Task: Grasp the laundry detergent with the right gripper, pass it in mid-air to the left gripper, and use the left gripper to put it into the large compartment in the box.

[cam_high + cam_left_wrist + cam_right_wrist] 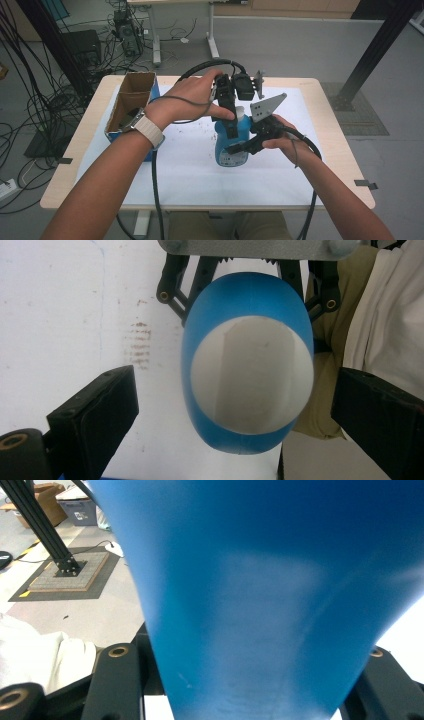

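Blue bottle (231,145) upright at mid worktop (325,150), clamped low on its body by right claw (235,148). Left claw (235,405) released, jaws straddling bottle's top from above. Likely next: closing squarely on the top without tipping.

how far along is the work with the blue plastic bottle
Done: the blue plastic bottle stands on the white table mat, clamped low on its body by the right gripper. In hand: the left gripper hangs over the bottle's top, jaws spread wide either side and not touching. Left: probably closing on the top; the open cardboard box stands apart.
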Demonstrator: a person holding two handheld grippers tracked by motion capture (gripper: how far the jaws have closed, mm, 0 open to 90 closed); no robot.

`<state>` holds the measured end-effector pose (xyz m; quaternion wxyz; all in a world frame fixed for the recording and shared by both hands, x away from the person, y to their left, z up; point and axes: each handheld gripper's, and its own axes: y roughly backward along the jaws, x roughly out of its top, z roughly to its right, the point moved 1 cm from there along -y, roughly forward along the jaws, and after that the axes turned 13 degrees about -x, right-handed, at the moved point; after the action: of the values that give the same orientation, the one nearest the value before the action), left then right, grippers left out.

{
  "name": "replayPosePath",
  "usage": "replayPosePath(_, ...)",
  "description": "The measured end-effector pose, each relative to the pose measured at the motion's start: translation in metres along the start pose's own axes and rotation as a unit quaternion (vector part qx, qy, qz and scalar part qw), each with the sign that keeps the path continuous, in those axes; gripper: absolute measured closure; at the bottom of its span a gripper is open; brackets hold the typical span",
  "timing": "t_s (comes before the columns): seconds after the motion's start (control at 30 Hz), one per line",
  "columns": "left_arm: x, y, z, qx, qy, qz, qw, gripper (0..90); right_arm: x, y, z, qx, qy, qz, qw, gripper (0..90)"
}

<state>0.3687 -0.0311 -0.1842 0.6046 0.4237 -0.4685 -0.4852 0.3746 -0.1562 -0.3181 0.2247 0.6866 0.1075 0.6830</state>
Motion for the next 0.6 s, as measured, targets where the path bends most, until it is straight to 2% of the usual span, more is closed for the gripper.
replayPosePath(0.6,-0.0019,-0.0018,-0.0016,-0.002,0.002,0.000,1.0000,5.6,-0.0006,-0.0017,0.0000,0.003,0.000,-0.001,1.0000,43.2)
